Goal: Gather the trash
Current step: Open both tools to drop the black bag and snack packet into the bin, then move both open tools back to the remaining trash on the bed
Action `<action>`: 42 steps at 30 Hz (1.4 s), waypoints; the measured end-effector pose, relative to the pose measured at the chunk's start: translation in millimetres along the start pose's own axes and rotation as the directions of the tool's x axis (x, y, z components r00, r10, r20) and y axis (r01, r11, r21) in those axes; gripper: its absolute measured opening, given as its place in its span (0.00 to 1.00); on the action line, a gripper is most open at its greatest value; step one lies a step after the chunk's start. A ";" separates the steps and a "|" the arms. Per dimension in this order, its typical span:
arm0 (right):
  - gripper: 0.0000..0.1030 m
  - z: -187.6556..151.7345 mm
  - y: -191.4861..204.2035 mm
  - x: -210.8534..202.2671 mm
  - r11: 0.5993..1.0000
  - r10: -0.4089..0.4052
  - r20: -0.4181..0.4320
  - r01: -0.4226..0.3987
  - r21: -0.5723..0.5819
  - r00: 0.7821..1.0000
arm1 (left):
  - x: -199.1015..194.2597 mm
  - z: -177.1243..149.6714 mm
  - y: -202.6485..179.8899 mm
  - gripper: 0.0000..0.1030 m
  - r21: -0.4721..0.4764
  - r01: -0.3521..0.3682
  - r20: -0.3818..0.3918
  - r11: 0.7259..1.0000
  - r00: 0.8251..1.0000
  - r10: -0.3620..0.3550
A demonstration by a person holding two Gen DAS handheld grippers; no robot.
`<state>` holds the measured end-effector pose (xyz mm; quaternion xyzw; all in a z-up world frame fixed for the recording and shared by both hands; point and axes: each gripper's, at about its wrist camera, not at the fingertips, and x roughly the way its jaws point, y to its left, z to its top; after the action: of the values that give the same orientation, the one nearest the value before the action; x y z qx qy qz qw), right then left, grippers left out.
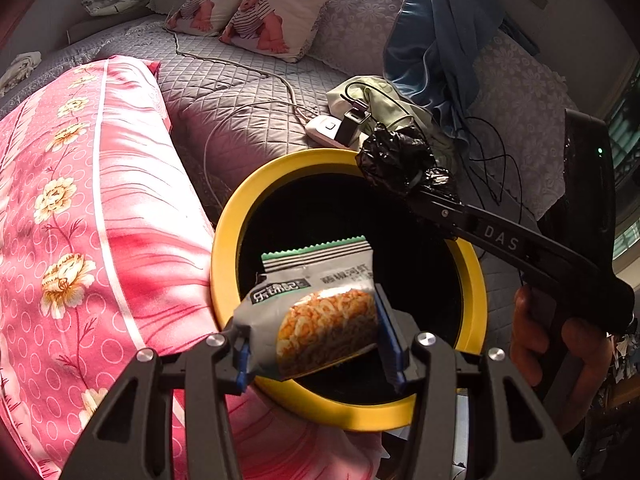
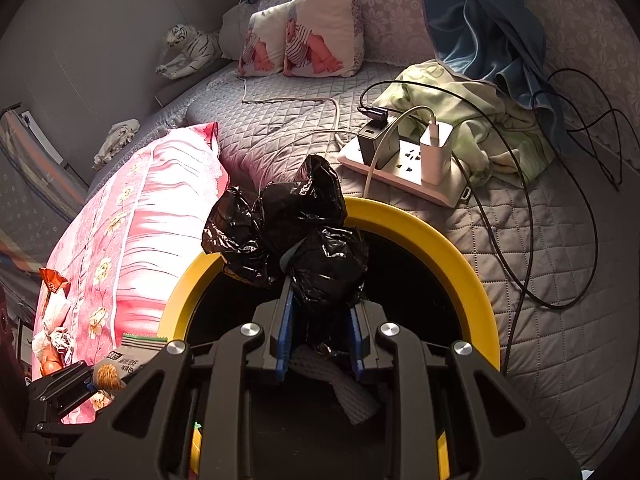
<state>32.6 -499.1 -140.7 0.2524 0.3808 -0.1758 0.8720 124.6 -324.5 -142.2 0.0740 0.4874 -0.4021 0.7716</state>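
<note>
Both sets of jaws are closed on trash above the round bin with the yellow rim (image 1: 224, 240). Left gripper (image 1: 316, 344) clamps a grey foil snack packet with a green serrated top edge and a picture of orange food (image 1: 316, 300) between its blue pads; the packet hangs over the near side of the bin's dark opening, its lower corner just above the rim. Right gripper (image 2: 320, 340) is clamped tight on a crumpled black plastic bag (image 2: 296, 224), which bulges up out of the jaws over the far side of the rim. In the left wrist view that same black bag (image 1: 400, 160) sits at the tip of the right gripper's long black arm, which reaches in from the right edge, with a hand (image 1: 560, 344) on its handle. In the right wrist view the snack packet (image 2: 124, 364) shows at lower left, over the rim.

The bin stands against a bed covered in a grey quilted spread (image 2: 540, 260). A pink floral pillow (image 1: 80, 200) lies just beside the bin on its left. Beyond the bin, a white power strip (image 2: 400, 164) with a black charger and a white charger plugged in lies on the spread, next to a crumpled pale green cloth (image 2: 480, 120), with black cables looping across the quilt.
</note>
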 end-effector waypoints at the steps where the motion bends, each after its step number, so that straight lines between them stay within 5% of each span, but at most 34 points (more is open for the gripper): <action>1: 0.22 -0.3 -0.3 0.5 1.000 0.001 -0.001 -0.001 0.001 1.000 | 0.3 0.1 0.2 0.45 0.000 0.002 -0.001 1.000 1.000 -0.002; 6: 0.23 0.3 -3.4 1.7 1.000 0.002 -0.004 -0.002 0.018 1.000 | 0.1 -0.8 1.2 0.45 0.000 0.000 0.002 1.000 1.000 0.000; 11: 0.40 1.0 -10.0 0.3 0.999 -0.002 0.003 0.002 0.047 1.000 | -0.9 -2.4 5.0 0.58 -0.026 0.000 0.002 1.000 1.000 0.000; 27: 0.40 5.2 -4.4 -9.4 0.999 0.009 0.018 -0.009 0.039 1.000 | -32.7 0.4 25.5 0.60 -0.083 -0.010 0.065 0.996 0.998 0.015; 36: 0.41 3.4 56.1 -4.5 0.990 0.097 -0.020 -0.099 -0.097 0.995 | -87.1 -4.1 70.0 0.60 -0.153 -0.054 0.133 0.987 0.988 0.075; 42: 0.43 -1.1 130.3 7.1 0.944 0.199 -0.096 -0.217 -0.248 0.975 | -137.3 -26.4 118.9 0.67 -0.225 -0.126 0.170 0.966 0.971 0.166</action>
<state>101.6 -393.6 -106.7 0.1822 0.4015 -0.0229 0.8972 160.9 -156.7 -77.3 -0.0112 0.4459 -0.2947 0.8451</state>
